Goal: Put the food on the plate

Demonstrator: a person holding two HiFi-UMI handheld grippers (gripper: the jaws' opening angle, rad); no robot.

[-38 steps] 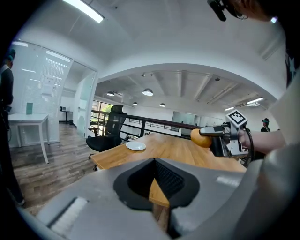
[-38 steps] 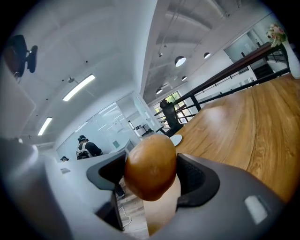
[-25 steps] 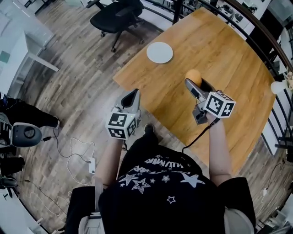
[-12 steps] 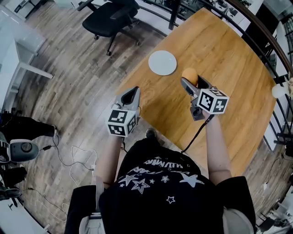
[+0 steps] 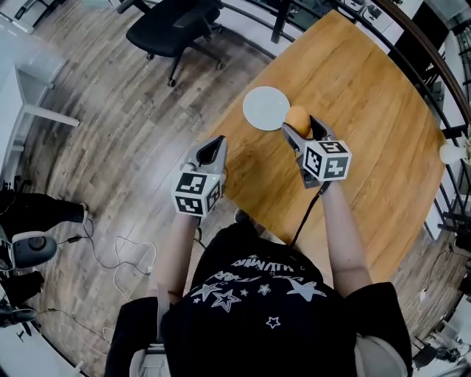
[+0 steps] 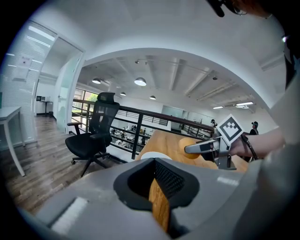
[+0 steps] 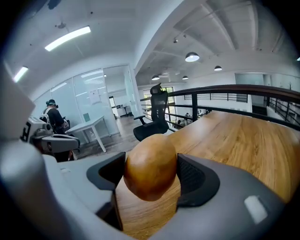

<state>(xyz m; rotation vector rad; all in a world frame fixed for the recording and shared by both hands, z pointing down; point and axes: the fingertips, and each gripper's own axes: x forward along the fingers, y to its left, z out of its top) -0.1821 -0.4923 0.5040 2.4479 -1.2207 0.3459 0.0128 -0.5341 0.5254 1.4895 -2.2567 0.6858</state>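
Observation:
A round golden-brown piece of food [image 5: 296,118] [image 7: 150,166] hangs above the wooden table [image 5: 368,96], clamped between the jaws of my right gripper [image 5: 300,127] [image 7: 151,174]. It sits just right of the white plate [image 5: 266,107], which is bare and lies near the table's left edge. My left gripper [image 5: 215,145] [image 6: 159,197] hovers off the table's near-left edge, its jaws drawn together with nothing in them. In the left gripper view the food [image 6: 189,142] shows held at the right, with a sliver of the plate [image 6: 154,155] beyond my jaws.
A black office chair [image 5: 173,22] [image 6: 96,133] stands on the wood floor beyond the table's left side. A dark railing [image 5: 434,66] runs along the table's far right edge. Cables and a white power strip [image 5: 147,266] lie on the floor at the lower left.
My right gripper has carried the food to the left and away from me, from mid-table to right beside the plate. The left gripper has hardly moved.

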